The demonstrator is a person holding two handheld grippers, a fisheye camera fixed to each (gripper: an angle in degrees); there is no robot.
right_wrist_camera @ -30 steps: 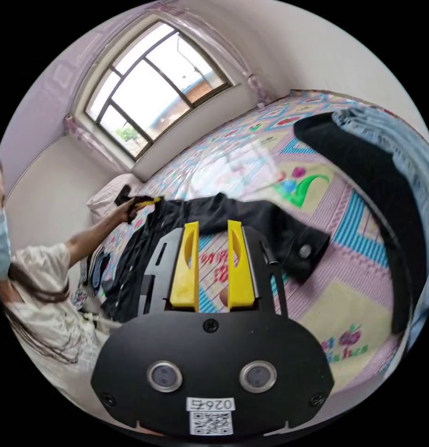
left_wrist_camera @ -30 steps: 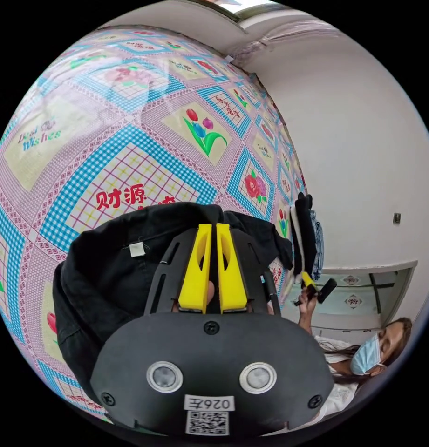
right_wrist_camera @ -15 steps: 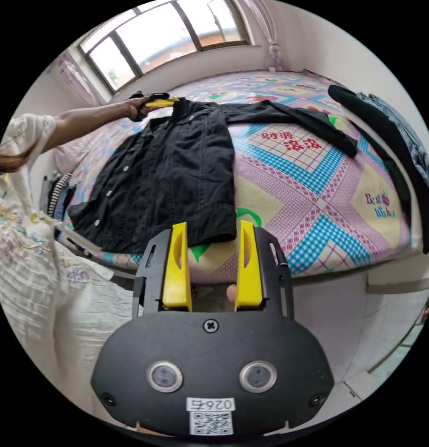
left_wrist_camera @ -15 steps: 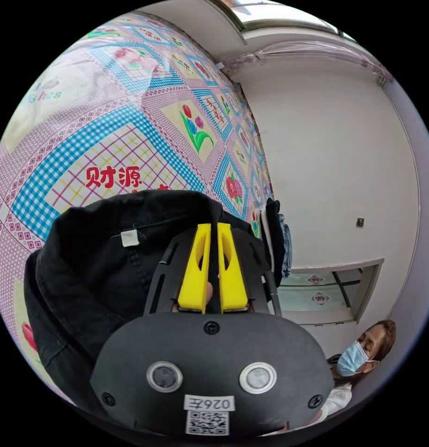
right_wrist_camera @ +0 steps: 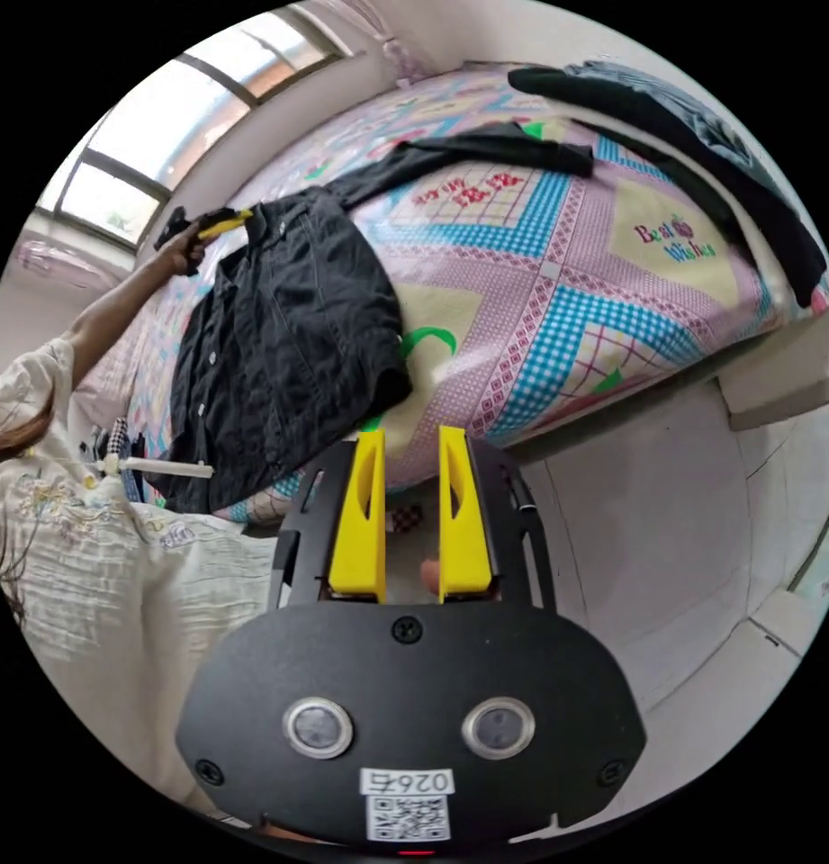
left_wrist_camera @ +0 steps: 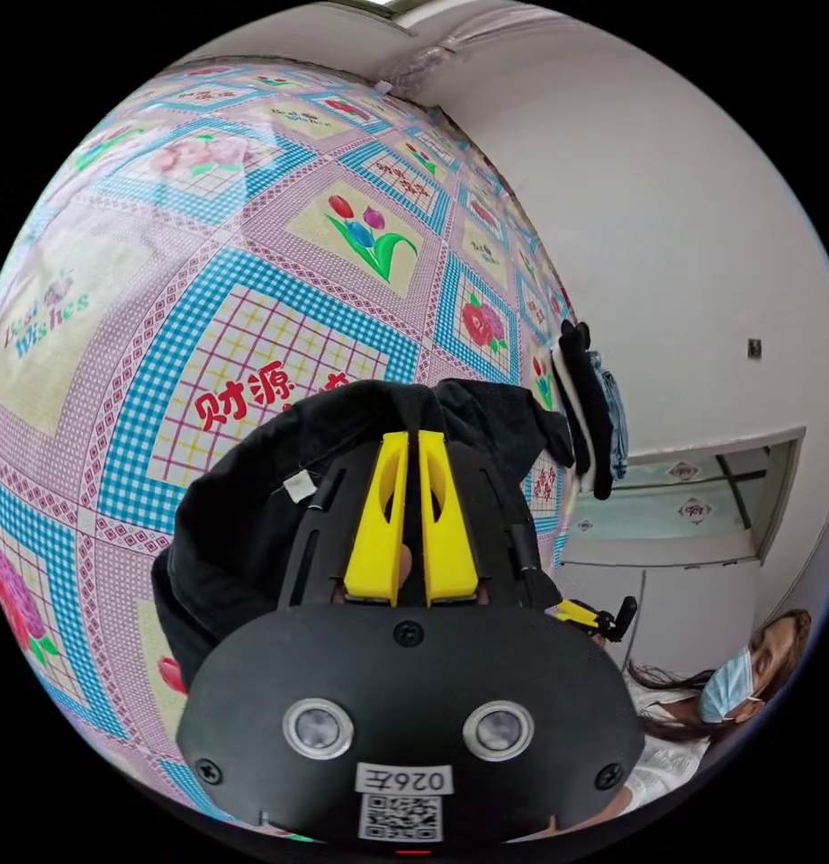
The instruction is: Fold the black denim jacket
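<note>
The black denim jacket (right_wrist_camera: 288, 333) lies spread on the patterned bed cover (right_wrist_camera: 558, 270), front up, with one sleeve (right_wrist_camera: 468, 144) stretched out across the bed. My left gripper (left_wrist_camera: 412, 434) is shut on the jacket's collar (left_wrist_camera: 252, 504), and black cloth bunches around its yellow jaws. In the right gripper view the left gripper (right_wrist_camera: 218, 221) is at the collar end, held by a hand. My right gripper (right_wrist_camera: 409, 434) is open and holds nothing; it hangs off the bed's side, just short of the jacket's hem. It also appears small in the left gripper view (left_wrist_camera: 594, 619).
A heap of dark and blue-grey clothes (right_wrist_camera: 702, 144) lies along the far edge of the bed, also seen as the clothes pile (left_wrist_camera: 587, 405). The person in a pale top (right_wrist_camera: 81, 558) stands beside the bed. A white tiled floor (right_wrist_camera: 702, 576) runs below the bed edge.
My right gripper has left the sleeve area, drawn back off the bed's side near the hem, and its jaws have narrowed a little. The left gripper keeps its grip on the collar.
</note>
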